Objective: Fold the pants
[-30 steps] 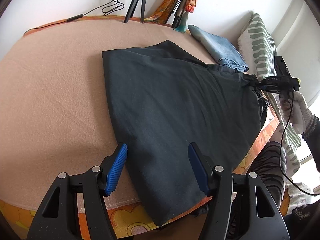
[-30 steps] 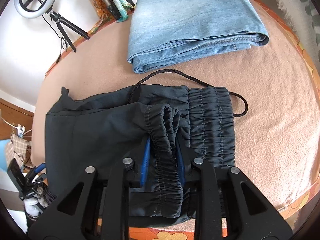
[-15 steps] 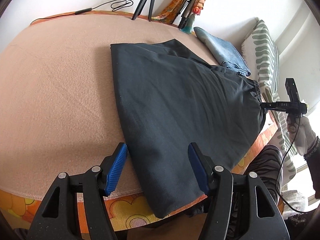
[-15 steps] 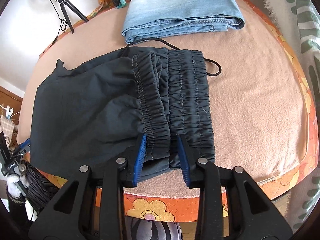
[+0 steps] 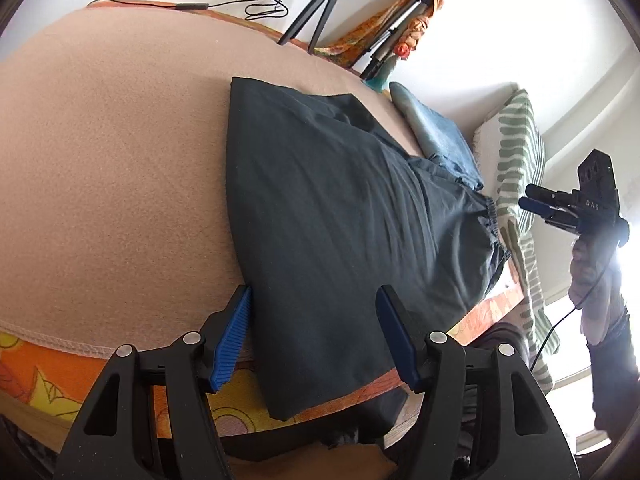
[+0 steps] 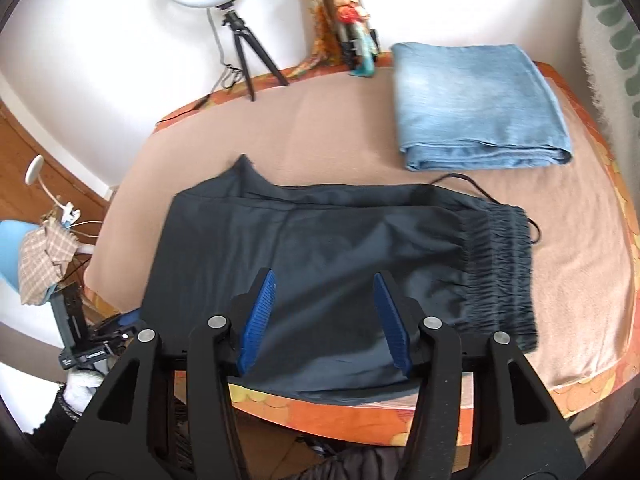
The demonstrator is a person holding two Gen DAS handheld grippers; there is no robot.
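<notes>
Dark pants (image 6: 340, 264) lie flat on the beige blanket (image 6: 320, 136), elastic waistband (image 6: 500, 272) to the right, a black drawstring (image 6: 472, 186) trailing beside it. In the left wrist view the pants (image 5: 340, 216) run away from me and their near end hangs over the front edge. My left gripper (image 5: 316, 336) is open and empty, its blue pads either side of that near end. My right gripper (image 6: 324, 320) is open and empty, held above the pants' near edge. It also shows in the left wrist view (image 5: 532, 204), raised off the bed.
Folded light blue jeans (image 6: 476, 104) lie at the back right of the blanket. A ring light on a tripod (image 6: 240, 40) and an orange patterned cloth (image 6: 336, 8) stand against the wall. A green striped pillow (image 5: 516, 168) sits to the right. The orange floral bed edge (image 6: 400, 416) runs along the front.
My right gripper let go of the waistband, opened wide and pulled back and up. My left gripper drew back toward the bed edge, still open.
</notes>
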